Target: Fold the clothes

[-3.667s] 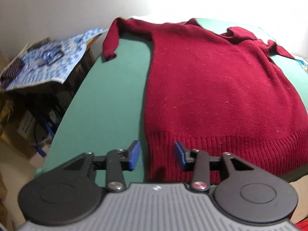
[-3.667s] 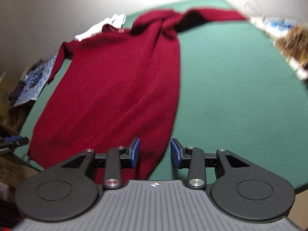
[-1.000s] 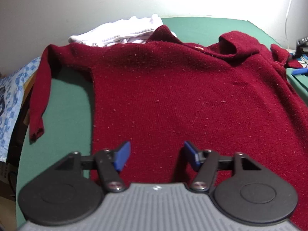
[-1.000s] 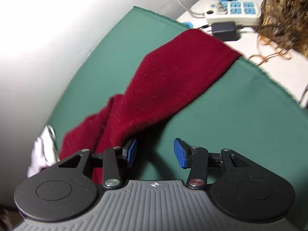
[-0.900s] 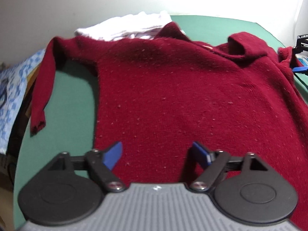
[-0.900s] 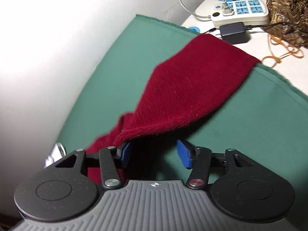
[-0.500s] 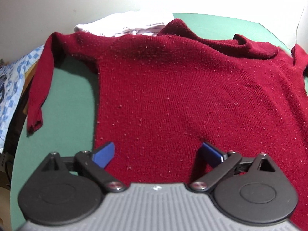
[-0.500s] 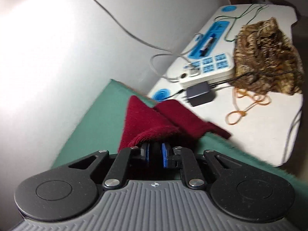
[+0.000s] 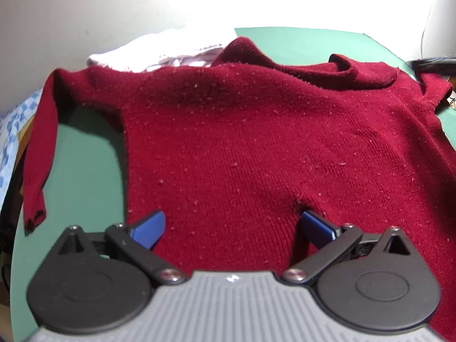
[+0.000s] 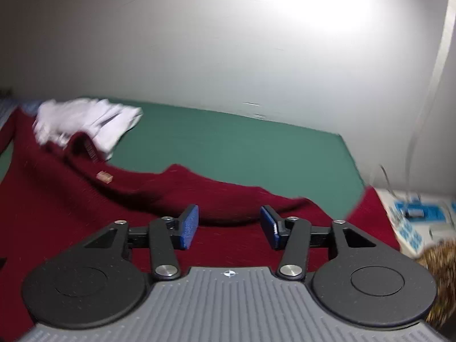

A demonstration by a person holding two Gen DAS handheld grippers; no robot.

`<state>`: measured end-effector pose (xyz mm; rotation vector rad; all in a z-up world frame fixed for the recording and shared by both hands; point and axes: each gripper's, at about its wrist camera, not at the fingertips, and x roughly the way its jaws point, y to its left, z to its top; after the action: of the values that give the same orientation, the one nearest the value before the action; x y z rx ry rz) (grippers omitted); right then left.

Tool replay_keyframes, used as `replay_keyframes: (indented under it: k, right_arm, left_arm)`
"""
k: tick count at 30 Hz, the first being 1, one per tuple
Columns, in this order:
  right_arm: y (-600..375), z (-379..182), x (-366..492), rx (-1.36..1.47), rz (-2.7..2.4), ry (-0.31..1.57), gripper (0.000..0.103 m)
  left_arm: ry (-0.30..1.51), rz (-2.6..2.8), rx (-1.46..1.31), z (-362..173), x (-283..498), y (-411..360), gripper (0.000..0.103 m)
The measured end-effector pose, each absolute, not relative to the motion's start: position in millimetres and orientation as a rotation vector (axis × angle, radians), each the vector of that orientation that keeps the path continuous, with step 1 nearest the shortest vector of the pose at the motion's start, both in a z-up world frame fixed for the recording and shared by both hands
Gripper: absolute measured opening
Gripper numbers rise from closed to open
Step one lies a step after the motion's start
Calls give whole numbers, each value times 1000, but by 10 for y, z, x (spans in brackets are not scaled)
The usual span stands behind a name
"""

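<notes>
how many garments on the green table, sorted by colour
dark red: 1, the sweater
white: 1, the bundle of white cloth lying at the sweater's collar; I cannot tell if it is more than one piece
total: 2 on the green table

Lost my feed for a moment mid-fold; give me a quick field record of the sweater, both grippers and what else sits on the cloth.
garment: red sweater, spread on green cloth
left sleeve: lying out straight, unfolded
right sleeve: folded in over the body
left gripper: wide open over the sweater body, gripping nothing
right gripper: jaws have just been opening; nothing gripped
other: white garment at far edge, beside the collar
</notes>
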<state>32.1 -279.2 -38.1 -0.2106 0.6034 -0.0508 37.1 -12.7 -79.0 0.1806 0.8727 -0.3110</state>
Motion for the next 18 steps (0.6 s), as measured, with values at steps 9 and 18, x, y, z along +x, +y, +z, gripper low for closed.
replay_keyframes:
  k: [9,18]
  right_arm:
    - [-2484,-727,1233,-325,-14,634,11]
    - [-3179,-612,2310,-51,-239,693,19]
  left_arm:
    - [807,-307,152,-819,279,-86,102]
    - [745,-292,132,-848,221,-81,102]
